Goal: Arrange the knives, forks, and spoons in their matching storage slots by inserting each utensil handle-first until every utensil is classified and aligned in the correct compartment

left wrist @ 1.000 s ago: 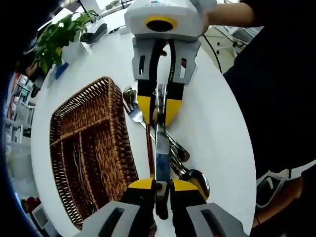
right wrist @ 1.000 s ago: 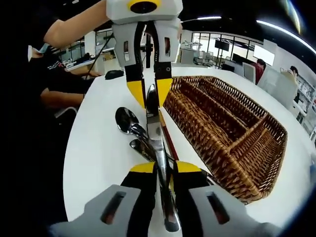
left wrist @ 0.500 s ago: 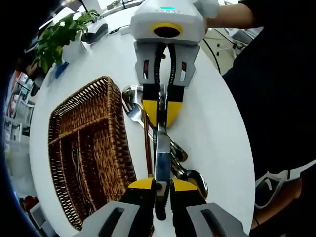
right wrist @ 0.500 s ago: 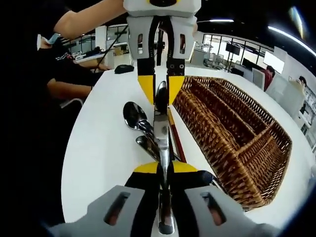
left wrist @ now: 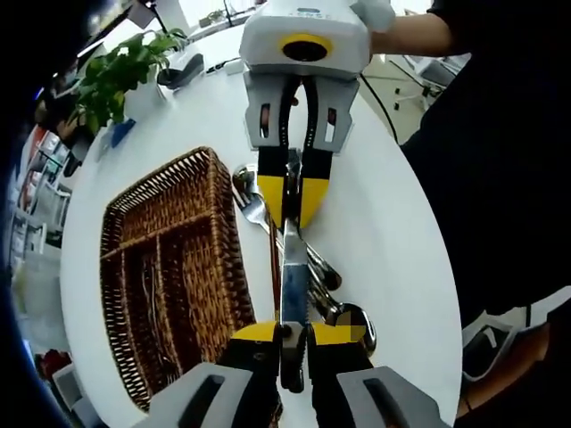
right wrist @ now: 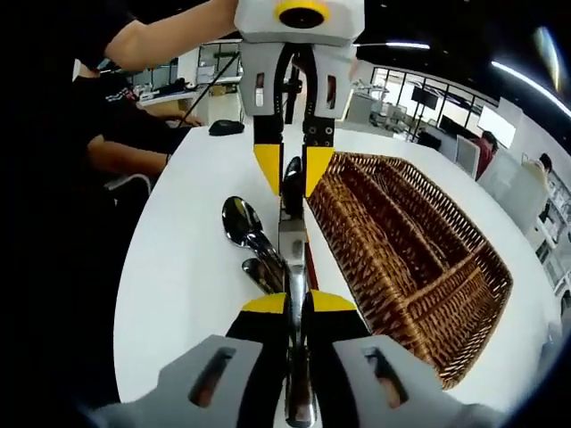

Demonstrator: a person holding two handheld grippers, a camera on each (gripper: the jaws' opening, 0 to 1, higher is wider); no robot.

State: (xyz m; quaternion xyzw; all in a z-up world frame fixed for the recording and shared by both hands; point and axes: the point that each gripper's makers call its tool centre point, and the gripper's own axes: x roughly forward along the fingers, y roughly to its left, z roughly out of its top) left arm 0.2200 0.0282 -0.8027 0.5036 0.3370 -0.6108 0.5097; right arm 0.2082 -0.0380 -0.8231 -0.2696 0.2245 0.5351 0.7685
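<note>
A steel knife (left wrist: 293, 290) hangs over the white table (left wrist: 393, 223), held between my two facing grippers. My left gripper (left wrist: 293, 333) is shut on its serrated blade. My right gripper (left wrist: 292, 200) comes in from the top of the left gripper view, shut on the other end. In the right gripper view the knife (right wrist: 293, 259) runs from my right gripper (right wrist: 294, 303) up to my left gripper (right wrist: 293, 171). Beneath it lie loose spoons (right wrist: 239, 220), a fork (left wrist: 252, 210) and a reddish-brown stick (left wrist: 272, 276). The wicker slotted basket (left wrist: 227, 259) stands beside them.
The basket (right wrist: 357, 267) has long slots and one cross slot; thin metal pieces (left wrist: 150, 299) lie inside. A potted plant (left wrist: 116, 76) and a black mouse (right wrist: 225, 127) sit at the table's far end. A person in dark clothes (left wrist: 500, 178) stands at the table edge.
Both grippers keep their hold on the knife. The pair has drifted slightly over the table, so basket and loose cutlery sit a little differently in both views.
</note>
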